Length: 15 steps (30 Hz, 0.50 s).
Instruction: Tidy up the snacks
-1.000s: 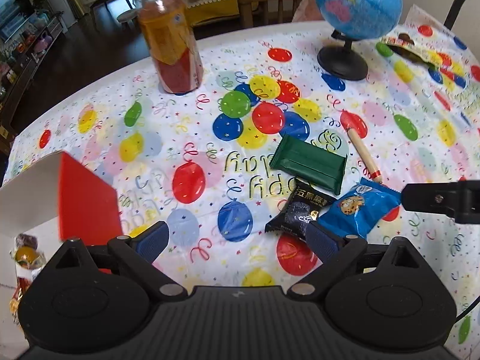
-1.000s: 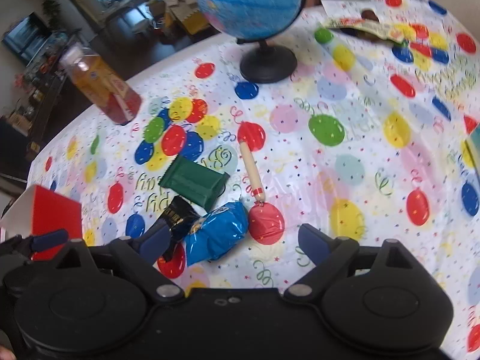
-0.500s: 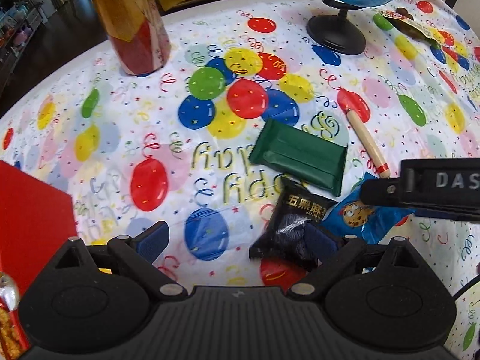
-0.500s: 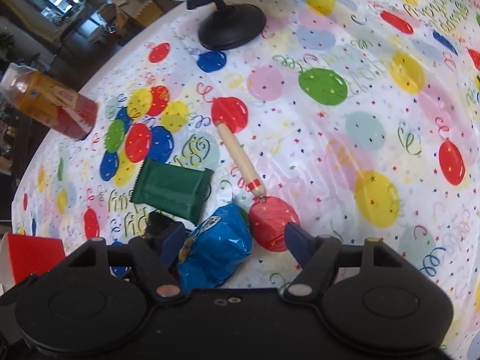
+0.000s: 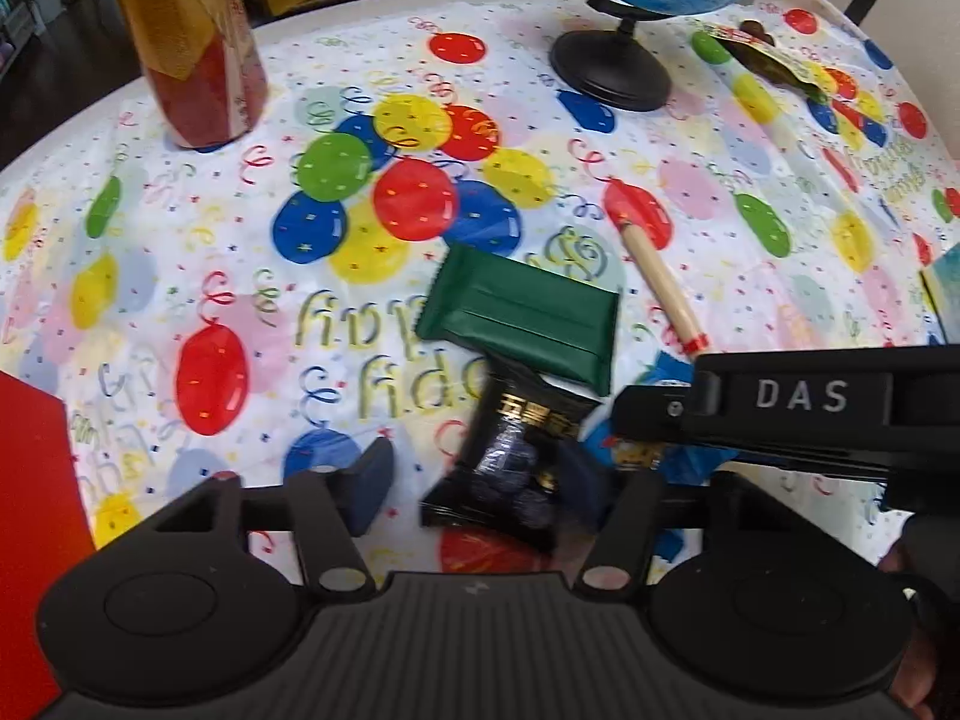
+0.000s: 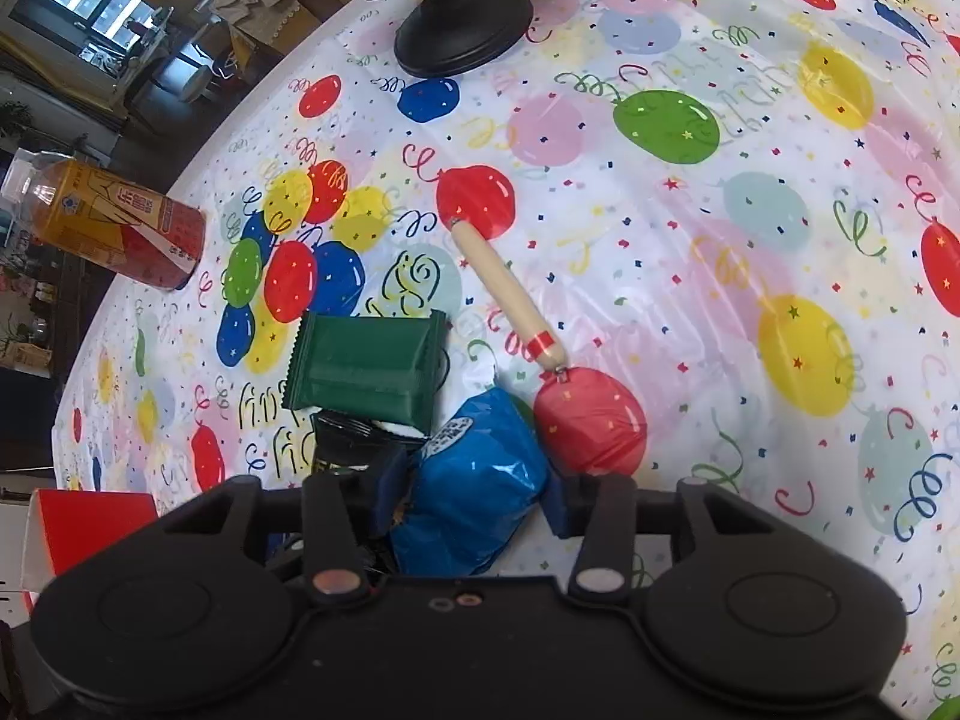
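Observation:
A black snack packet [image 5: 516, 456] lies between the fingers of my left gripper [image 5: 474, 480], whose jaws stand partly open around it. My right gripper [image 6: 471, 495] has its fingers on both sides of a blue cookie packet [image 6: 474, 480] and presses its sides. The right gripper's arm crosses the left wrist view [image 5: 798, 408]. A green packet [image 5: 522, 318], also in the right wrist view [image 6: 366, 366], lies just beyond both, touching the black one. A wrapped sausage stick [image 6: 510, 294] lies to the right of the green packet.
A red and white box [image 5: 33, 540] stands at the left edge. An orange drink bottle [image 5: 192, 42] stands far left. A globe on a black base [image 5: 609, 69] stands at the back. Another snack wrapper [image 5: 774, 60] lies far right on the balloon tablecloth [image 5: 180, 276].
Both grippers moved forward and down. The left fingers narrowed around the black packet. The right fingers closed onto the blue packet.

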Motion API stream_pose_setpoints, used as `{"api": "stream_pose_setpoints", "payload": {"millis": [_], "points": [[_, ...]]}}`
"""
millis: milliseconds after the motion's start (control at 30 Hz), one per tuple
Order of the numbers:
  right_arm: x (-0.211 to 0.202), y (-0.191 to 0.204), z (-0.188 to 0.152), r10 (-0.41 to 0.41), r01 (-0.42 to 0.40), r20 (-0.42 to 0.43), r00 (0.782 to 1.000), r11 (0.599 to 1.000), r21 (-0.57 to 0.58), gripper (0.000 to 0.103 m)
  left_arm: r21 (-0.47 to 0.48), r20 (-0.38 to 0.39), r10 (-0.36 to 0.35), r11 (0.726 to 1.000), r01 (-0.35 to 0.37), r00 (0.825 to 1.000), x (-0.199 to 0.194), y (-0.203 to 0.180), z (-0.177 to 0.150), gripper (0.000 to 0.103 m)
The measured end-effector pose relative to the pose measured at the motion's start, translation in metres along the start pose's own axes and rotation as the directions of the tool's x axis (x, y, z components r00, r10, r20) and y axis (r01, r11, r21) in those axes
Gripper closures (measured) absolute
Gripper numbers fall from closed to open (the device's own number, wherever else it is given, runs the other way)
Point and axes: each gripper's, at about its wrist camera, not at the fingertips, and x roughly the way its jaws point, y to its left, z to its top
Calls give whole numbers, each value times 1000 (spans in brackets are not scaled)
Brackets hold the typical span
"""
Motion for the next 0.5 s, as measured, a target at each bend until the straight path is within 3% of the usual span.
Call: {"api": "stream_pose_setpoints", "payload": {"millis": [133, 500], "points": [[-5, -1, -1, 14, -14, 17, 1000, 1000, -16, 66, 1, 8, -11, 1000, 11, 1000, -3, -1, -2, 71], [-31, -9, -15, 39, -37, 36, 999, 997, -63, 69, -65, 7, -12, 998, 12, 1000, -19, 9, -19, 95]]}}
